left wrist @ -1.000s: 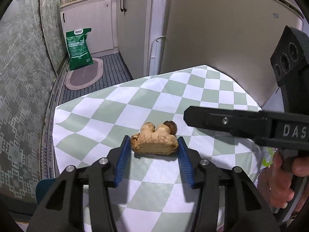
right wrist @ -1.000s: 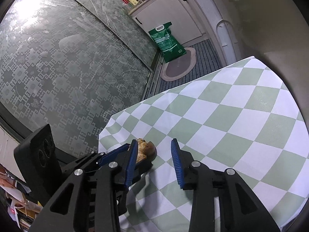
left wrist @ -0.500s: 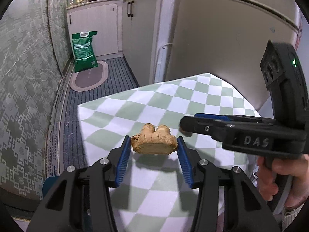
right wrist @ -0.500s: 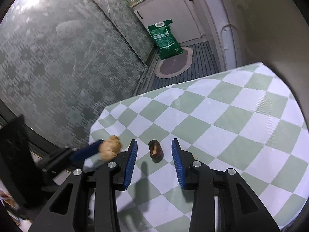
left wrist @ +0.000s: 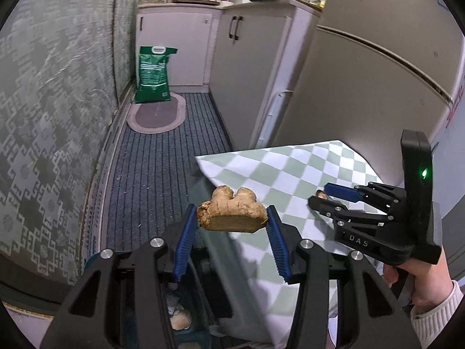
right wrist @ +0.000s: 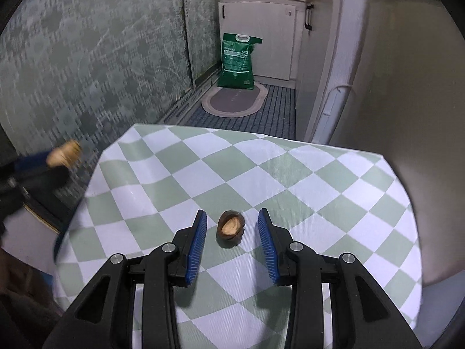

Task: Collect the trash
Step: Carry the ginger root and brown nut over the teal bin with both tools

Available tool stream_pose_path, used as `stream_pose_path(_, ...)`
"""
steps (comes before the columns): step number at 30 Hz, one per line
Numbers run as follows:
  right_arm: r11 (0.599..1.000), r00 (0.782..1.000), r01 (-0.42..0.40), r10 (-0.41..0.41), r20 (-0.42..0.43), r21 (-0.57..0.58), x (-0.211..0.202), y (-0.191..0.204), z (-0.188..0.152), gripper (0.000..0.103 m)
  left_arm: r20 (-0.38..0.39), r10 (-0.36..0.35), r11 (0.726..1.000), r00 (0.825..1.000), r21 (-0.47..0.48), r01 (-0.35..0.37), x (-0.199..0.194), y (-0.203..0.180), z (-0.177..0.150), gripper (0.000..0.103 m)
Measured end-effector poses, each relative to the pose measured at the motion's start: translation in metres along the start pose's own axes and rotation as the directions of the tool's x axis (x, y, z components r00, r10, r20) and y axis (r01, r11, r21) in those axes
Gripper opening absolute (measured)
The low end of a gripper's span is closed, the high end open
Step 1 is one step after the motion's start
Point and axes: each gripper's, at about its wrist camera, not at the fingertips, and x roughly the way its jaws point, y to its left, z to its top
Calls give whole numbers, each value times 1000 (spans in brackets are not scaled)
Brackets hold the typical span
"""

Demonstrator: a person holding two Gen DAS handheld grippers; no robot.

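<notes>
My left gripper (left wrist: 232, 221) is shut on a tan piece of ginger (left wrist: 232, 213) and holds it in the air beyond the table's left edge, above a dark bin (left wrist: 186, 320) on the floor. The ginger shows blurred at the left of the right wrist view (right wrist: 62, 152). My right gripper (right wrist: 232, 225) is open, its blue pads either side of a brown nut shell (right wrist: 230, 226) lying on the green and white checked tablecloth (right wrist: 261, 180). In the left wrist view the right gripper (left wrist: 334, 196) reaches over the table from the right.
A fridge (left wrist: 363, 87) stands close behind the table. White cabinets (left wrist: 247, 43), a green sack (left wrist: 152, 75) and an oval mat (left wrist: 158, 113) are down the narrow floor. A patterned glass wall (left wrist: 52, 101) runs along the left.
My left gripper lifted the ginger off the table and carried it left past the edge, over the bin. My right gripper moved in around the nut shell.
</notes>
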Motion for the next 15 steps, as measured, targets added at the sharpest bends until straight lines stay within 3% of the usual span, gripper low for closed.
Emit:
stream_pose_path(1,1000,1000,12,-12,-2,-21,0,2,0,37,2,3,1000,1000,-4,-3,-3,5,-1,50)
stream_pose_path(5,997,1000,14,-15,-10,-75,3,11,2,16,5,21,999,1000,-28,-21,-14,26,-5,50)
stream_pose_path(7,993,999,43,-44,-10,-111,3,18,4,16,-1,30,999,1000,-37,-30,-18,36,-8,50)
stream_pose_path(15,994,1000,5,-2,24,-113,-14,42,17,16,-25,60,996,998,-66,-62,-26,67,-25,50)
